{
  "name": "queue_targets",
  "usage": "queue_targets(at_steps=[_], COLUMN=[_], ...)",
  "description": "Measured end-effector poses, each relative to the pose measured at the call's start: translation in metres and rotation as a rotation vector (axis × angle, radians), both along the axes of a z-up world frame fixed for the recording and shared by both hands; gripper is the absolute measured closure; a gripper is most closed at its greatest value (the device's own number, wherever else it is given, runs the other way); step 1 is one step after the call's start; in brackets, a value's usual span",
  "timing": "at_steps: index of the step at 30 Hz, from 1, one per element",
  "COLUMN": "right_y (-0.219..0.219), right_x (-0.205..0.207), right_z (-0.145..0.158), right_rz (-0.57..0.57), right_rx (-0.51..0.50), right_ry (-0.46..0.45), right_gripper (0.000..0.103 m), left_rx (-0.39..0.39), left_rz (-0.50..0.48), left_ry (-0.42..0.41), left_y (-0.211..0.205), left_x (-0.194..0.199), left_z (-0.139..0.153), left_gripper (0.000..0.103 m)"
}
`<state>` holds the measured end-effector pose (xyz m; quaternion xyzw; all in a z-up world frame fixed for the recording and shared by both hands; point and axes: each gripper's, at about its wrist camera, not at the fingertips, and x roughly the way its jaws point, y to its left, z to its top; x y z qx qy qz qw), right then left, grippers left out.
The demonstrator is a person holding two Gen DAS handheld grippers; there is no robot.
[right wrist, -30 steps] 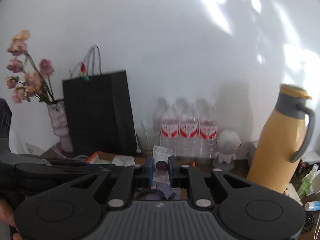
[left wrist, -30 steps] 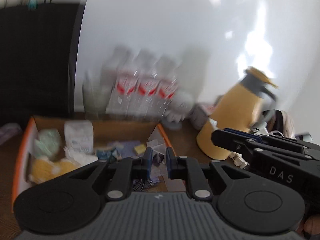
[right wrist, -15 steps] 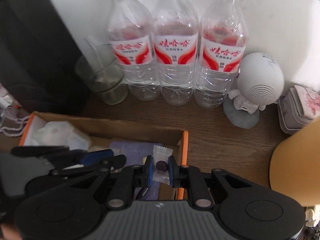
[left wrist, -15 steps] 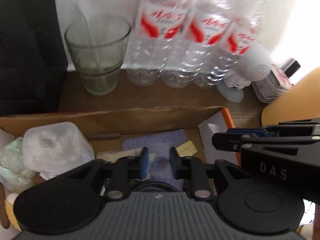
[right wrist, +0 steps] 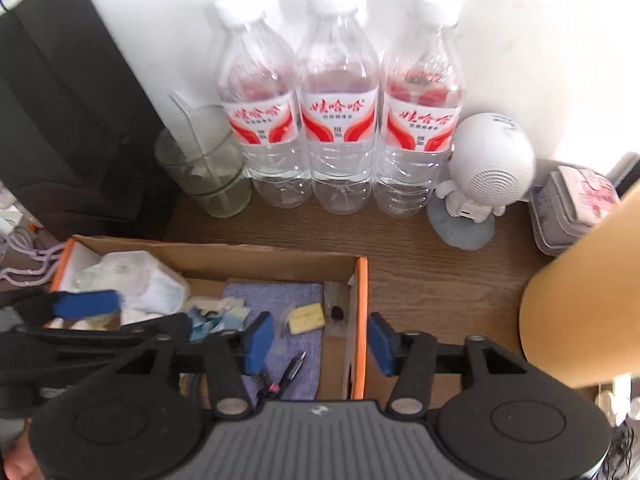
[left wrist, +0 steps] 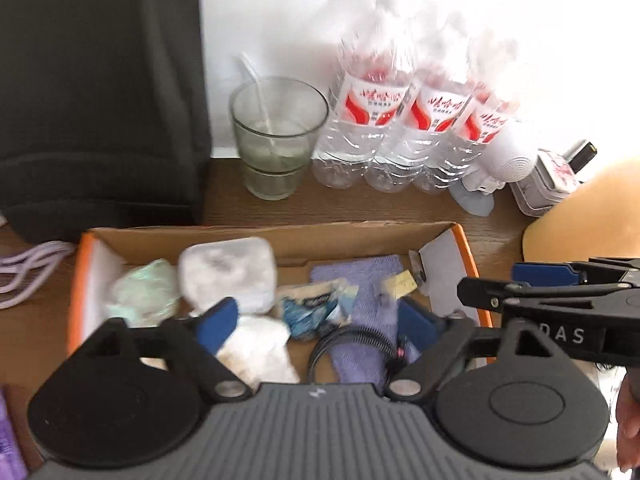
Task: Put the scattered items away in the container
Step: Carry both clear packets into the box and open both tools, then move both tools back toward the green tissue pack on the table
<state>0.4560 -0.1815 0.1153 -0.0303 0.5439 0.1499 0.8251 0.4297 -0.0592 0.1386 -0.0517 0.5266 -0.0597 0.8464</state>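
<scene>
Both grippers hang over one open cardboard box [right wrist: 256, 256] with orange side edges, which stands on the brown wooden surface [right wrist: 408, 248]. The left gripper [left wrist: 316, 322] has its jaws spread wide and holds nothing; under it, inside the box, lie one purple cloth [left wrist: 360, 280], one blue-and-white crumpled wrapper [left wrist: 310, 306], one white plastic tub [left wrist: 228, 270], one pale green packet [left wrist: 144, 288], one white crumpled tissue [left wrist: 256, 344] and one black coiled cable [left wrist: 352, 338]. The right gripper [right wrist: 320, 340] also has its jaws wide open and empty; its left pad is above the cloth and its right pad is outside the box's right wall, so the jaws stand on both sides of this wall. On the cloth, in the right wrist view, lie one small yellow packet [right wrist: 306, 318] and one clear sachet with a dark round piece [right wrist: 338, 312], the sachet lying against the right wall. Behind the box, against the white wall, stand three water bottles [right wrist: 340, 120] with red-and-white labels, side by side and touching. To their left there is one glass tumbler [right wrist: 208, 176] with one straw in it, and to their right one white astronaut-shaped speaker [right wrist: 488, 168]. One black bag [left wrist: 100, 80] stands at the far left, and part of one yellow jug [right wrist: 580, 300] shows at the right.
</scene>
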Motion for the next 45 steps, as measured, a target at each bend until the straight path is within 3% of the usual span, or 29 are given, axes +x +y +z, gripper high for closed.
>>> queue_targets(at_steps=[7,12,15,19,21,25,31,34,39,41,45], right_y=[0.005,0.005,0.005,0.002,0.002,0.001,-0.011,-0.033,-0.078,-0.086,-0.089], right_x=[-0.052,-0.093,-0.126,-0.183,-0.208,-0.238,-0.294,-0.354,-0.462,-0.483,-0.496], right_z=[0.023,0.032,0.037,0.044,0.041,0.038,0.036,0.018,-0.051,-0.076,-0.096], right_rz=[0.034,0.024,0.001,-0.012,-0.023,-0.013,-0.019,-0.03,-0.083,-0.144,-0.154], right_rx=[-0.033,-0.024,0.013,0.057,0.082,0.163,0.181,0.187,0.26,0.232,0.22], right_ry=[-0.006,-0.065,-0.201,-0.533,-0.659,-0.734,-0.786,-0.789,-0.801,-0.765,-0.728], right_gripper=[0.03,0.02,0.02,0.016,0.015,0.015,0.014,0.011,0.002,0.002,0.003], left_rx=[0.133,0.191,0.17,0.113,0.11,0.105,0.154,0.164,0.079,0.088,0.06], left_rz=[0.041,0.075,0.124,0.114,0.124,0.138,0.108,0.084,0.06,0.032,-0.007], left_ry=[0.004,-0.129,-0.288,-0.604,-0.682,-0.756,-0.816,-0.834,-0.74,-0.675,-0.667], left_y=[0.016,0.027,0.036,0.045,0.046,0.048,0.044,0.05,0.057,0.058,0.054], left_x=[-0.044,-0.089,-0.126,-0.193,-0.215,-0.244,-0.308,-0.37,-0.466,-0.48,-0.474], left_z=[0.026,0.038,0.043,0.04,0.037,0.036,0.025,-0.011,-0.081,-0.097,-0.097], left_gripper=[0.0,0.0,0.0,0.0,0.0,0.0,0.0,0.0,0.0,0.0,0.0])
